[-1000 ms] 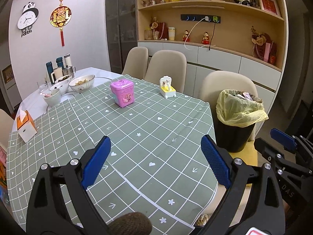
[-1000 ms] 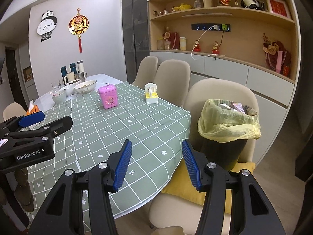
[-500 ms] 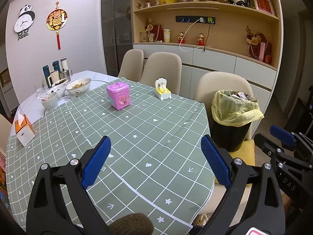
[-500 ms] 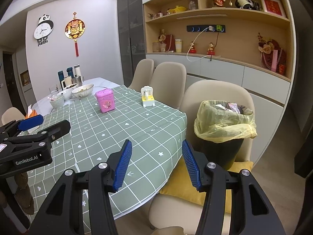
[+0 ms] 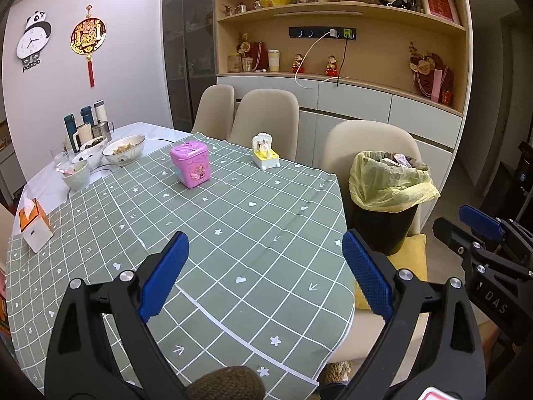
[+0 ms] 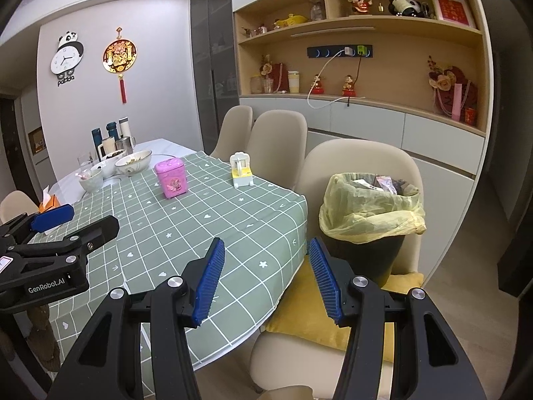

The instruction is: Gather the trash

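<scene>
Left hand-held gripper (image 5: pixel 263 270) is hovering over the near edge of the tabletop (image 5: pixel 233 233), fingers spread wide apart, nothing between them. Right hand-held gripper (image 6: pixel 265 281) is hanging off the tabletop's right edge, fingers also apart and gripping nothing; it is showing at 3 o'clock in the left wrist view (image 5: pixel 483 233).

Trash bin (image 6: pixel 369 220), black with a yellow liner, is sitting on a yellow cushion (image 6: pixel 333 320) on the beige chair (image 6: pixel 363 163) just beside the tabletop's right edge, at about 2 o'clock from the right hand-held gripper. Wrappers and paper are showing inside the liner at the top (image 5: pixel 396 163).

On the green checked tablecloth: pink tin box (image 5: pixel 191 165) is standing at 11 o'clock from the left hand-held gripper, yellow-and-white small toy (image 5: pixel 265 156) at 12 o'clock near the far edge. Orange-and-white tissue box (image 5: pixel 33 225) is sitting at 9 o'clock. Bowls (image 5: pixel 123 150) with food scraps, a cup and thermos bottles (image 5: pixel 85 121) are grouping on the bare white end at 10 o'clock, well apart from both hand-held grippers.
</scene>
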`<state>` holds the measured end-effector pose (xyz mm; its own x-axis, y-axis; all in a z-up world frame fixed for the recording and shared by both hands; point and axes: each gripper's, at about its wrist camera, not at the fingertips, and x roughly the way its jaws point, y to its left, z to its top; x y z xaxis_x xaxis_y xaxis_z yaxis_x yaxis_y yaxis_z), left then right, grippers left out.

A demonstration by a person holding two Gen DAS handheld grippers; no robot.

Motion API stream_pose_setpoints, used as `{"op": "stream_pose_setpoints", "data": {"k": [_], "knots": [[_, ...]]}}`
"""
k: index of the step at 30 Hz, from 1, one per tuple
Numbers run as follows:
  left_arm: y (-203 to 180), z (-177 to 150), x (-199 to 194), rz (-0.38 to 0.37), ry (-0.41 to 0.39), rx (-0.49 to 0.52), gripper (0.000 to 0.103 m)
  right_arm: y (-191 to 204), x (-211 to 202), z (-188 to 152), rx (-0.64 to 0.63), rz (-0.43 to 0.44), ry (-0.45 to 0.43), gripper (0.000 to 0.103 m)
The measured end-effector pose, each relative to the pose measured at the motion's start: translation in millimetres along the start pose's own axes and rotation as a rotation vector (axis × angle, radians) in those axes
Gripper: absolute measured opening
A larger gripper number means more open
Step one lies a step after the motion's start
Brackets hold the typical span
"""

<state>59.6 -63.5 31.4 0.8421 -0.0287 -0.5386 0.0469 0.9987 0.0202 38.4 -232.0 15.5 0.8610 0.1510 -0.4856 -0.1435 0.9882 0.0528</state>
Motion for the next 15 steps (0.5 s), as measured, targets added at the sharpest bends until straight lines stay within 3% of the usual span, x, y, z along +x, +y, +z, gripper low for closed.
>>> {"op": "stream_pose_setpoints", "data": {"k": [15], "knots": [[2.0,-0.1,0.2,-0.001,0.003,-0.007,0.089,-0.4,-0.3,0.0,0.004,-0.001,0.000,0.050]]}}
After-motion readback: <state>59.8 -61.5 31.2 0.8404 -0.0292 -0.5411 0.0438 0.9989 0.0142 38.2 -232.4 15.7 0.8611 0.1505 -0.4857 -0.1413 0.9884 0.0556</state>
